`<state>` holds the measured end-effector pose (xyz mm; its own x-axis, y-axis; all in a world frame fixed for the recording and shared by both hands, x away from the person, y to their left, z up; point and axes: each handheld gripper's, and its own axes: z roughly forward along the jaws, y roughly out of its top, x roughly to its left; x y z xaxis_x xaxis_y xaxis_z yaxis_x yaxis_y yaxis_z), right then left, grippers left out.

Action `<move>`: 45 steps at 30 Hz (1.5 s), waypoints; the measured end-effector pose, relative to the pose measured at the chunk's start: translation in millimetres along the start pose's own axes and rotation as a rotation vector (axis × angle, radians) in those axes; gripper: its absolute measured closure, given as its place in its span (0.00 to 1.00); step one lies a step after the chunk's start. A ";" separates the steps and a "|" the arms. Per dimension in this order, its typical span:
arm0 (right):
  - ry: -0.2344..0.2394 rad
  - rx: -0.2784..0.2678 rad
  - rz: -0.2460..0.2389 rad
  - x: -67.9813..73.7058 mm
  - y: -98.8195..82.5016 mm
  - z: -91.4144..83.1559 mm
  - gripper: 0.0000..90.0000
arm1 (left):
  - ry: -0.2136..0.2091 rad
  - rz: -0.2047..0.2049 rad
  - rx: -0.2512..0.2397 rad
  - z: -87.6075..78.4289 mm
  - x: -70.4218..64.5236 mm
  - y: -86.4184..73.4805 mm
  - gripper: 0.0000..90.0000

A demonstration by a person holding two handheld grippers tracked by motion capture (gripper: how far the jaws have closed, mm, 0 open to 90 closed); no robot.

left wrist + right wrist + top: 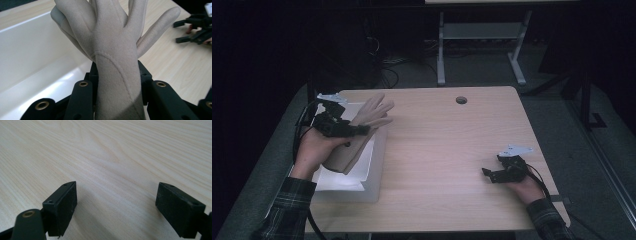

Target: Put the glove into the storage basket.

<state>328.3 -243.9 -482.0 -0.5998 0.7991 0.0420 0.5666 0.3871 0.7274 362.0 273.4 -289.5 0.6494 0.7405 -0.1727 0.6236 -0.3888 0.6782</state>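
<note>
Holding a beige glove by its cuff part, our left gripper has its jaws closed on the fabric from both sides, above the white bin at the table's left edge. We see the glove's fingers fan out past the jaws, pointing toward the table's middle. Our right gripper rests low at the table's right side, jaws spread wide with bare wood between them.
</note>
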 end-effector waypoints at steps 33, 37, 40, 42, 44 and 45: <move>0.000 0.002 -0.001 -0.1 0.0 -0.1 0.19 | 0.151 -0.120 0.090 51.0 56.3 -76.6 0.74; 0.000 0.002 -0.001 -0.1 0.0 -0.2 0.19 | 0.156 -0.112 0.110 58.5 59.2 -83.4 0.74; 0.000 0.002 -0.001 -0.1 0.0 -0.1 0.19 | 0.157 -0.111 0.119 63.7 60.4 -87.7 0.74; 0.000 0.002 -0.002 -0.1 0.0 -0.1 0.19 | 0.157 -0.117 0.122 67.4 61.3 -91.2 0.73; 0.000 0.002 -0.002 -0.1 0.0 -0.1 0.19 | 0.158 -0.116 0.133 71.4 61.9 -94.3 0.73; 0.000 0.002 -0.002 -0.1 0.0 -0.2 0.19 | 0.156 -0.123 0.133 73.5 62.0 -96.0 0.73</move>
<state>328.3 -244.0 -481.9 -0.6007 0.7984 0.0408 0.5668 0.3893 0.7261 374.4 316.4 -417.8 0.4960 0.8587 -0.1287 0.7525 -0.3511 0.5572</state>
